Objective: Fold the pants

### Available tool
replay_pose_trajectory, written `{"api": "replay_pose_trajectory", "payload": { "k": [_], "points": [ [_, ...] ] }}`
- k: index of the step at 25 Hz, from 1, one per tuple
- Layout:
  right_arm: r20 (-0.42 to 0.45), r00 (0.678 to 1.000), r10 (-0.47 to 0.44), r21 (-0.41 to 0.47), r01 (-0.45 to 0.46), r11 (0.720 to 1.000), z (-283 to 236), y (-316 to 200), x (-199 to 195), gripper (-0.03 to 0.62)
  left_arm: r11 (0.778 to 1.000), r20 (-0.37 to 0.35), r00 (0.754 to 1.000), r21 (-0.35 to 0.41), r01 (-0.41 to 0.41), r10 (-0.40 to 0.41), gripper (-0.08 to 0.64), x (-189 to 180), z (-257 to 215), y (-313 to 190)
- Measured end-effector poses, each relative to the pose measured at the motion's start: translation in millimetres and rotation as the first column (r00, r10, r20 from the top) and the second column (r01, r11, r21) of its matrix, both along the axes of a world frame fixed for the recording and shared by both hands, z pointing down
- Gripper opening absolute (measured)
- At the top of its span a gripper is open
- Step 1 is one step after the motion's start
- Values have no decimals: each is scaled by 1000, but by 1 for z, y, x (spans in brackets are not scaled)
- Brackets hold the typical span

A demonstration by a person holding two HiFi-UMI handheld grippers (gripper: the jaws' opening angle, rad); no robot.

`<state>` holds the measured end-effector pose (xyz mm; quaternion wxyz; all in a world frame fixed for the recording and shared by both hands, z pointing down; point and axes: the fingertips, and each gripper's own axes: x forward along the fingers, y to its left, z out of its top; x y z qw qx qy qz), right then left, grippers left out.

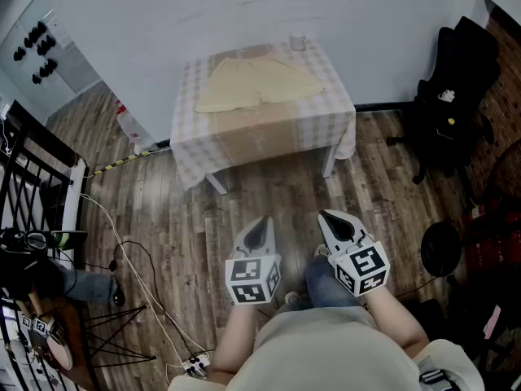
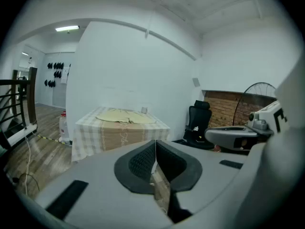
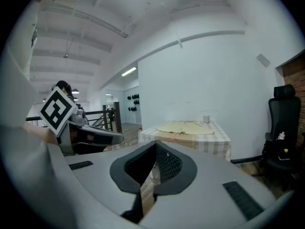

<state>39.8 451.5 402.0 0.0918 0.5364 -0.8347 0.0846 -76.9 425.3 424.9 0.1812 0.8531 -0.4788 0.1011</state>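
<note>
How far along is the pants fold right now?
Done: nothing yet; the pants lie spread out on the table, with no fold that I can see. In hand: nothing; the left tool and right tool are both shut and empty, held over the floor short of the table. Left: the whole fold.

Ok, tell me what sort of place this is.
Probably an indoor studio or workshop rather than a home: a lone cloth-covered table with pale pants laid out against a bare white wall, a black office chair nearby, and loose cables across the wood floor.
</note>
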Motion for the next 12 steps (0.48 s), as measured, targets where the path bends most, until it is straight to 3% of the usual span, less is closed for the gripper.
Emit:
{"api": "replay_pose_trajectory", "payload": {
  "k": [12],
  "points": [
    [0, 999, -32, 2, 32, 999, -5, 50, -27, -1, 999, -38, 999, 3, 32, -32, 6, -32, -4, 50]
  ]
}}
